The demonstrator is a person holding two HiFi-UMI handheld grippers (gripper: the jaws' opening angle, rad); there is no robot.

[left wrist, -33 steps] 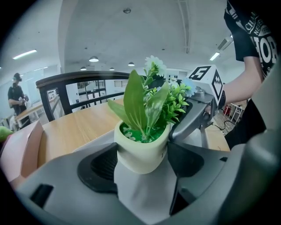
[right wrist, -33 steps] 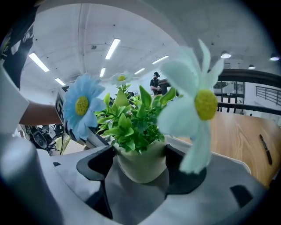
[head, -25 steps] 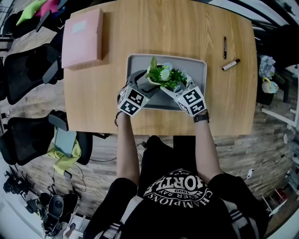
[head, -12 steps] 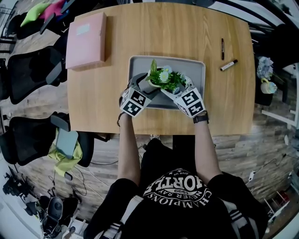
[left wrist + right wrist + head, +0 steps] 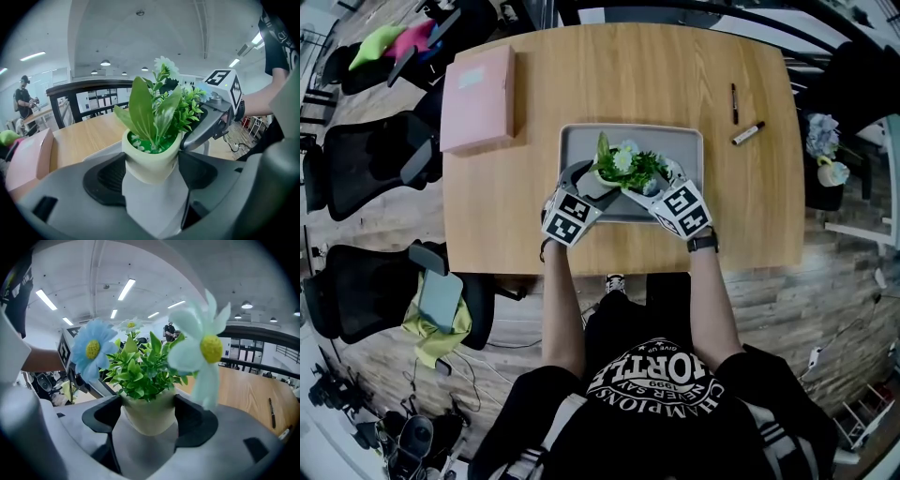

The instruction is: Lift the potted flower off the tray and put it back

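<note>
Head view shows the potted flower over the gray tray on the wooden table. Both the left gripper and the right gripper clench its pale pot from opposite sides. I cannot tell whether the pot touches the tray.

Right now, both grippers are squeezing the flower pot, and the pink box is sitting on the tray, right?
Not quite. The left gripper and right gripper both squeeze the flower pot, but the pink box lies on the table, left of the tray. The head view shows this.
</note>
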